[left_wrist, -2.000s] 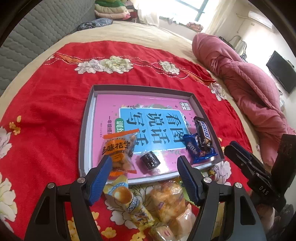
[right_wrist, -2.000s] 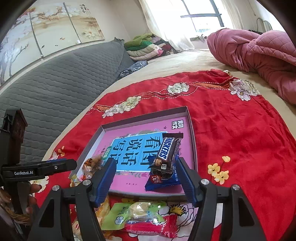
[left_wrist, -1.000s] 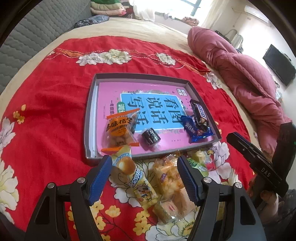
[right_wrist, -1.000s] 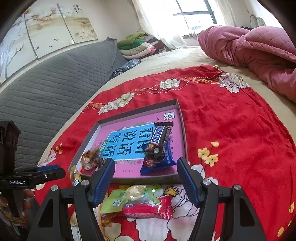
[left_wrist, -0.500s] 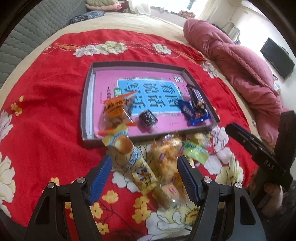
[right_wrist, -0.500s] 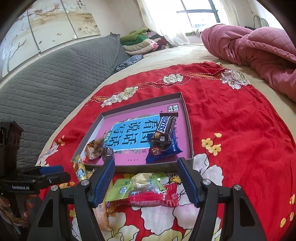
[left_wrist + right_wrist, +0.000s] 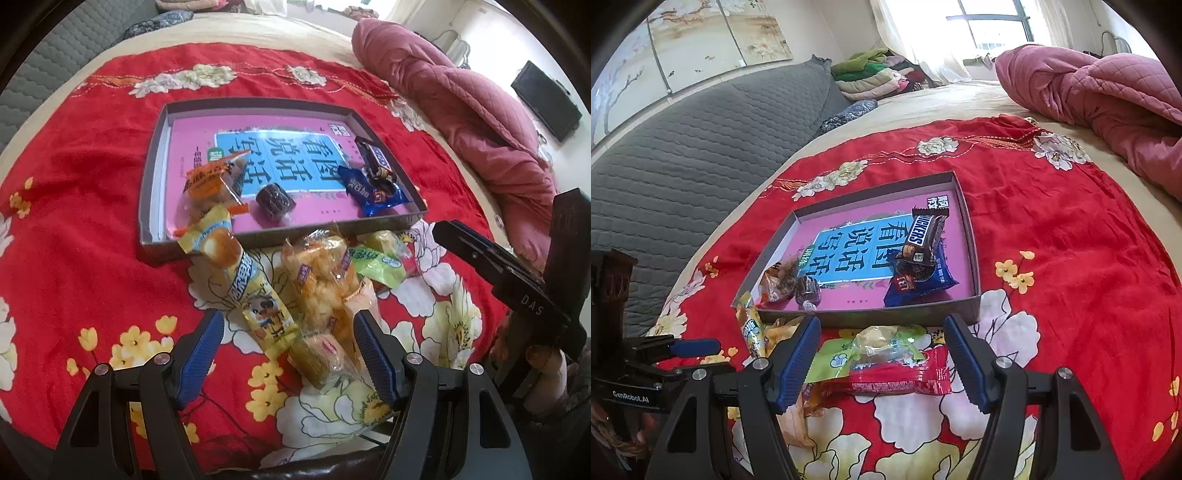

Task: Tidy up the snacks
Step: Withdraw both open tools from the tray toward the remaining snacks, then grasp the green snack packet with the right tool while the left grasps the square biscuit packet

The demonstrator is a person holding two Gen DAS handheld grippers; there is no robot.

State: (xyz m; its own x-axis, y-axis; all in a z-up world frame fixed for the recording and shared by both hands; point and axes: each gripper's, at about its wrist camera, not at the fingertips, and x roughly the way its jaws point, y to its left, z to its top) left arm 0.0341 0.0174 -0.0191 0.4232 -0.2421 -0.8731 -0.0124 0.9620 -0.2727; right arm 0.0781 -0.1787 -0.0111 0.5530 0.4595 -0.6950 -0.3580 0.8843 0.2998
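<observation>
A shallow grey box (image 7: 149, 192) with a pink book inside holds an orange snack pack (image 7: 212, 181), a dark round candy (image 7: 275, 199), a blue wrapper (image 7: 373, 192) and a Snickers bar (image 7: 923, 236). Loose snacks lie in front of it: a yellow bar (image 7: 255, 291), a clear pack of cakes (image 7: 321, 280), a green pack (image 7: 864, 349) and a red pack (image 7: 897, 376). My left gripper (image 7: 288, 354) is open and empty above the yellow bar and cakes. My right gripper (image 7: 882, 363) is open and empty over the green and red packs.
A red flowered cloth (image 7: 1071, 240) covers the bed. A pink quilt (image 7: 461, 107) lies bunched at the right. A grey padded headboard (image 7: 683, 155) and folded clothes (image 7: 871, 74) are at the far side. The right gripper also shows in the left wrist view (image 7: 495, 269).
Both grippers have pulled back from the box toward the loose snacks in front of it. The snacks in the box have not moved. Both stay open.
</observation>
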